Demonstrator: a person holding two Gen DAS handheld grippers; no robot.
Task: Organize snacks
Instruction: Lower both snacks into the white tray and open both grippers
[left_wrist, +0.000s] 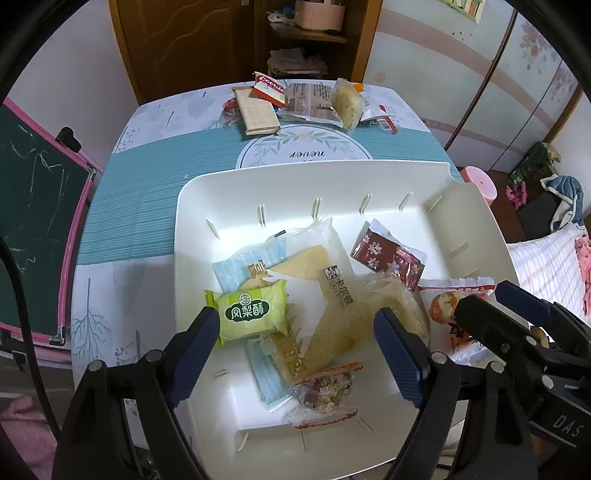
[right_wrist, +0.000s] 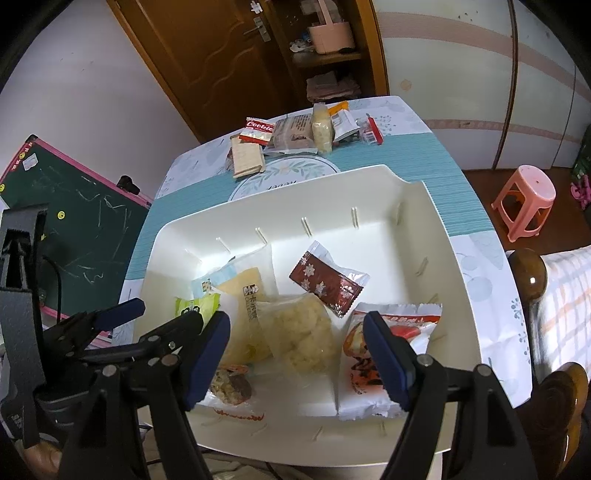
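A table (left_wrist: 147, 177) covered by a teal-striped cloth with a leaf print stands in a room with a brown wooden door (right_wrist: 207, 55), a pale sliding wardrobe (right_wrist: 480, 92), a green chalkboard with a pink frame (left_wrist: 33, 221) at the table's left side and a pink plastic stool (right_wrist: 524, 203) on the floor to the right. A white plastic tray (left_wrist: 192, 206) with low ribbed walls sits on the near half of the table. Inside it lie a green pineapple-cake packet (left_wrist: 253, 312), a long clear-wrapped yellow bread (left_wrist: 325, 295), a dark red snowflake sachet (left_wrist: 388, 254), a clear bag of pale crumbly snack (right_wrist: 303, 336) and a red-and-white packet (right_wrist: 388, 332) against the right wall. More wrapped snacks (left_wrist: 303, 103) lie piled at the table's far edge, well apart from the tray. The left gripper (left_wrist: 295, 347) and the right gripper (right_wrist: 297, 354) both hover over the tray's near side, jaws spread wide and holding nothing.
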